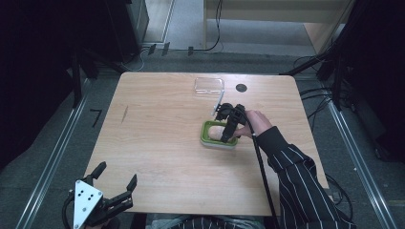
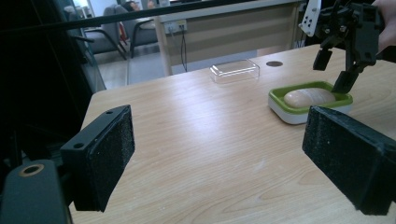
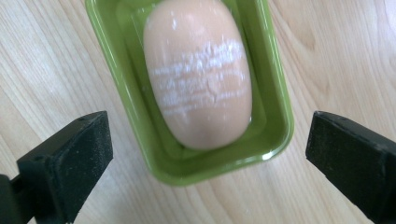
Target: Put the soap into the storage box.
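I am looking down on a light wooden table (image 1: pixel 157 143) standing on grey carpet, with metal floor rails running along both sides and cables trailing at the far edge (the surroundings are lying in deep shadow). A round dark mark (image 1: pixel 241 88) is sitting near the far edge of the tabletop. Just beside it, a clear plastic lid (image 1: pixel 209 85) is resting flat on the wood, well apart from the dish.

A green soap dish (image 1: pixel 206 135) with a white base is sitting right of centre, and a pale peach bar of soap (image 3: pixel 198 79), streaked with white residue, is lying inside it.

My right gripper (image 1: pixel 228 130) is hovering directly over the dish, jaws spread wide to either side of it and holding nothing. My left gripper (image 1: pixel 114 181) is hanging off the near left corner, jaws likewise parted and empty.
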`<control>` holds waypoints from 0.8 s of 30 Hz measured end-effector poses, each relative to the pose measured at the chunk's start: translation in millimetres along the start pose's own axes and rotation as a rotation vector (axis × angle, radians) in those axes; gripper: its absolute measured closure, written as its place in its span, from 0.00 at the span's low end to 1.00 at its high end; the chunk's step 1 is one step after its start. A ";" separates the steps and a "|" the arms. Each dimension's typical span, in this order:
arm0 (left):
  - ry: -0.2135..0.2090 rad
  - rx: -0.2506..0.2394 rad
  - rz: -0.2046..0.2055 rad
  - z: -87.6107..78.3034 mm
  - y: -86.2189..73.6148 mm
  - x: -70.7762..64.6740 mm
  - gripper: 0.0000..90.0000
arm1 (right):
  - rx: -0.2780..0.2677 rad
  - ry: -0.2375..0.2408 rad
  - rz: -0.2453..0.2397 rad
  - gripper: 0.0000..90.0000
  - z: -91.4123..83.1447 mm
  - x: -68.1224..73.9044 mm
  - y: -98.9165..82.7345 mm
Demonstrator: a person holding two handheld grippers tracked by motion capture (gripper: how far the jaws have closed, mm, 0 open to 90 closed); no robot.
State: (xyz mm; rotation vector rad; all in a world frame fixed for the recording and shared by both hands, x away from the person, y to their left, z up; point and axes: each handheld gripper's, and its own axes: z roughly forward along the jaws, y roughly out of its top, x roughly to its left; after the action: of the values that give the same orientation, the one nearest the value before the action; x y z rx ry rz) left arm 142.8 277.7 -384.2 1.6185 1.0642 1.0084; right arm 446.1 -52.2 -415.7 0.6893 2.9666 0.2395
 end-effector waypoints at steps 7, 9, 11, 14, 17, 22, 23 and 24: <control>-0.004 0.000 -0.002 -0.2 -0.3 1.5 0.11 | 0.002 -0.029 0.073 0.01 -8.4 5.8 -16.4; -0.003 -0.002 -0.008 -0.1 -0.5 1.9 0.11 | -0.003 -0.033 0.092 0.00 -12.5 7.5 -21.1; -0.007 -0.001 -0.002 0.2 -0.5 1.7 0.11 | -0.010 -0.038 0.103 0.00 -14.4 8.2 -23.6; -0.008 -0.001 -0.002 0.7 -0.3 1.4 0.11 | -0.004 -0.045 0.132 0.00 -20.1 10.3 -35.2; -0.007 -0.002 -0.006 0.8 -0.2 1.5 0.11 | 0.001 -0.051 0.156 0.00 -21.1 12.3 -43.9; -0.010 -0.001 0.001 1.5 0.3 0.8 0.11 | 0.013 -0.058 0.190 0.00 -23.1 15.8 -59.6; -0.012 0.000 0.000 1.6 0.3 0.8 0.11 | 0.018 -0.056 0.196 0.00 -23.3 16.5 -62.4; -0.012 0.000 0.000 1.7 0.4 0.8 0.11 | 0.025 -0.049 0.201 0.00 -23.7 17.1 -65.3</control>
State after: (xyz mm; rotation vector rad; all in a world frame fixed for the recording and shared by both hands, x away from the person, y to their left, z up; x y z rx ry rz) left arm 144.7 277.9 -384.1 1.6224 1.0562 0.9975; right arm 399.8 -105.6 -404.4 0.9834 2.8585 0.1957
